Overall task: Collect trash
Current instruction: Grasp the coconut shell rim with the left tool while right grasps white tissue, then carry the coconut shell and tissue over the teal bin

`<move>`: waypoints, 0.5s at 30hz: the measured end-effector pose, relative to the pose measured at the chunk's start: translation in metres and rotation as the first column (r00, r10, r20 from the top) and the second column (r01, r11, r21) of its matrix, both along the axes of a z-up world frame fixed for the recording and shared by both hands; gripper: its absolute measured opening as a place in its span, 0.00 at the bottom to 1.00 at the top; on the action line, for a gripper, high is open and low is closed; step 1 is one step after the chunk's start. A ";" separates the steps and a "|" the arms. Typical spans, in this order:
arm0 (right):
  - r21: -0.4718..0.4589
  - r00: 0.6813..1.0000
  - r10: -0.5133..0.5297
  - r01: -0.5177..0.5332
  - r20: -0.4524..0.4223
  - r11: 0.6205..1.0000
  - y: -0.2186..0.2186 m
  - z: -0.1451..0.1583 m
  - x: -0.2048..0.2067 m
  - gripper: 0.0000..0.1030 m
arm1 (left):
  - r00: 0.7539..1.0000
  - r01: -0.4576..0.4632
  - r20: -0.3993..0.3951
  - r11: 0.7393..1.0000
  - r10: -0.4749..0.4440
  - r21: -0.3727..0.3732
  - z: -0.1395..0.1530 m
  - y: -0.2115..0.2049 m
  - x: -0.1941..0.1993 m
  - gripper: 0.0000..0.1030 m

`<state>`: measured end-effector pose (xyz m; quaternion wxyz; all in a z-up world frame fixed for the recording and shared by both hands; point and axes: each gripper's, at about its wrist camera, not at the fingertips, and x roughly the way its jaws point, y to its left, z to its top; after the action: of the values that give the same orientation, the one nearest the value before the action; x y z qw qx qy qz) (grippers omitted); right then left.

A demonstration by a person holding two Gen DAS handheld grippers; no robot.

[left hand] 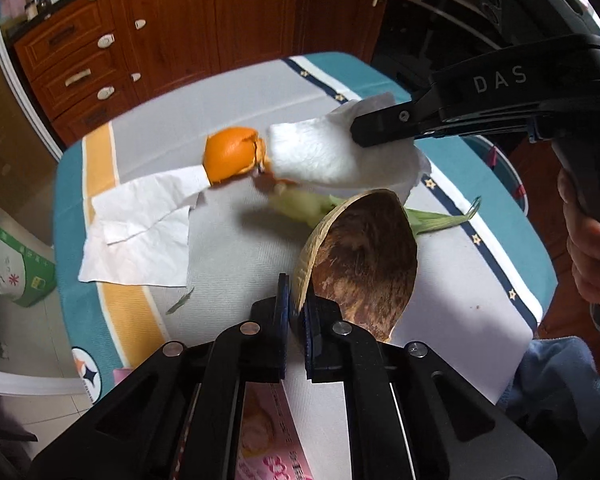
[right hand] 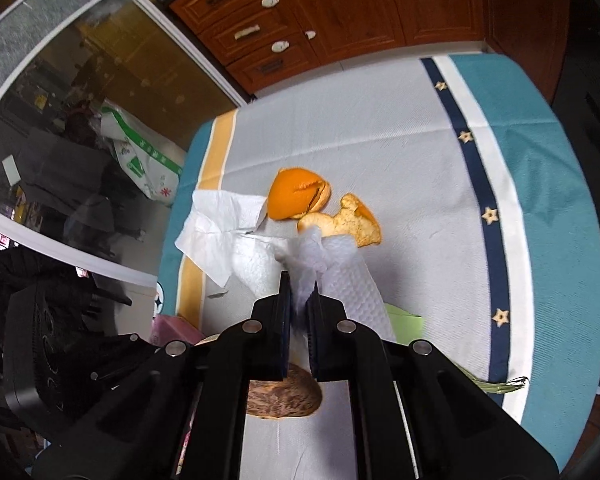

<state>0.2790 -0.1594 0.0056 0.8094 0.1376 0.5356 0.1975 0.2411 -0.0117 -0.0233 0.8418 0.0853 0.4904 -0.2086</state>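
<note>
The left gripper (left hand: 296, 312) is clenched on the coconut shell (left hand: 360, 256) above the table (left hand: 440, 300). The right gripper (right hand: 299, 300), marked "DAS", grasps a paper towel (right hand: 340, 276) near the orange peel (right hand: 300, 194).

Orange peel (left hand: 232, 154) beside napkin (left hand: 140, 232)

Two orange peels (right hand: 300, 194) (right hand: 350, 220) — two paper napkins (left hand: 140, 236) (left hand: 320, 152), one coconut shell (left hand: 364, 256), one corn husk (left hand: 436, 220).

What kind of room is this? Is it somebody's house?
Most likely a home kitchen or dining area: wooden cabinets with drawers line the wall, and a table with a striped star tablecloth holds food scraps such as orange peel and a coconut shell.
</note>
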 end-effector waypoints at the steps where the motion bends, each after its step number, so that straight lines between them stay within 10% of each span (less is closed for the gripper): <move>1: 0.008 1.000 -0.009 0.009 0.014 1.000 -0.005 0.006 -0.004 0.06 | 1.000 -0.003 0.007 1.000 0.003 -0.003 0.005 -0.001 -0.005 0.06; 15: 0.070 0.976 -0.177 0.169 0.125 0.983 -0.109 0.051 -0.054 0.07 | 0.995 0.040 0.093 0.999 -0.039 -0.012 0.066 -0.067 -0.022 0.06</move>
<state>0.2246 -0.2681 0.0569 0.8524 0.1943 0.4613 0.1508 0.2193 -0.0788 0.0429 0.8600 0.0986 0.4475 -0.2245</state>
